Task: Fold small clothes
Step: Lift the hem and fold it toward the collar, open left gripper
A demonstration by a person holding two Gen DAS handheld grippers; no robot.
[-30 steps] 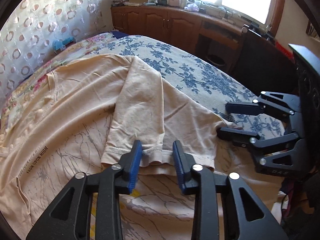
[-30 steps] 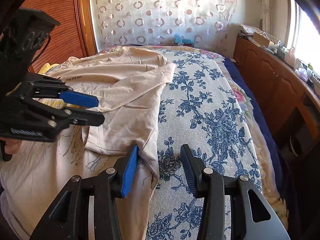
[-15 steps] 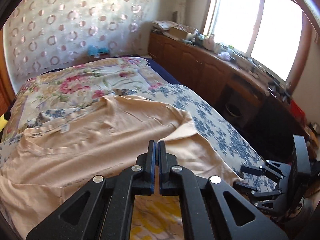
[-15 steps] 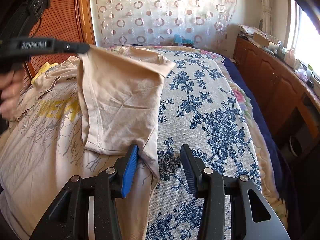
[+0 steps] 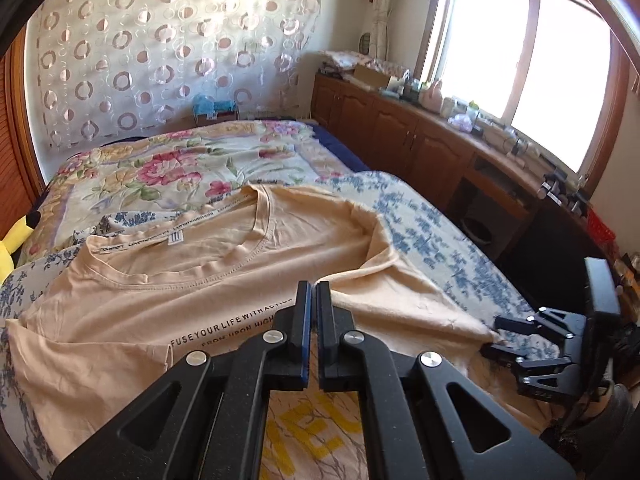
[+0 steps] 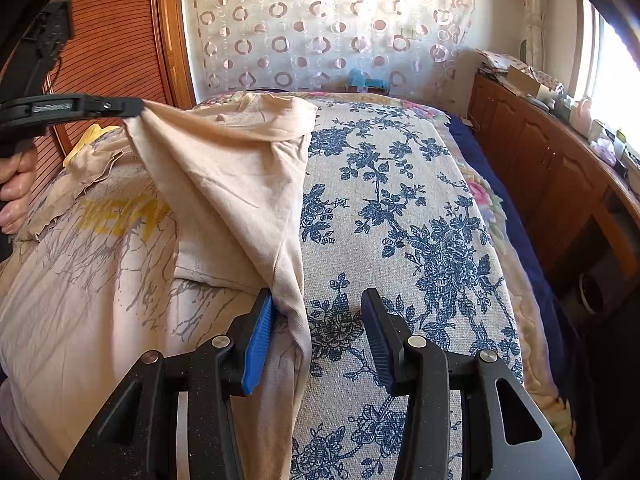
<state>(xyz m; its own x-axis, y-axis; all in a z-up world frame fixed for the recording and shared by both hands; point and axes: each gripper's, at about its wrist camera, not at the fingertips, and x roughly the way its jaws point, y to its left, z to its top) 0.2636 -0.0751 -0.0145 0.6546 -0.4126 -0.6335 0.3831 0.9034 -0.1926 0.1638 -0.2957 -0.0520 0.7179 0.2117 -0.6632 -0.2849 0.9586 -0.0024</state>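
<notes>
A beige T-shirt (image 5: 160, 292) with printed text lies spread on the bed, neck towards the far end. My left gripper (image 5: 314, 286) is shut on the cuff of its sleeve (image 6: 224, 168). In the right wrist view the left gripper (image 6: 136, 108) holds that sleeve up off the shirt, stretched to the left. My right gripper (image 6: 316, 300) rests open at the shirt's side edge, where the sleeve meets the body. A fold of fabric touches its left pad; the right pad is over bare bedcover. In the left wrist view the right gripper (image 5: 491, 336) sits low at the right.
The bed has a blue floral cover (image 6: 400, 220) and a pink floral quilt (image 5: 168, 168) behind. Wooden cabinets (image 5: 420, 148) with clutter run along the right under the window. A yellow plush (image 5: 16, 232) lies at the left. A hand (image 6: 12, 184) grips the left tool.
My left gripper closed on the sleeve cuff, then lifted it and carried it left across the shirt. The right gripper has not moved.
</notes>
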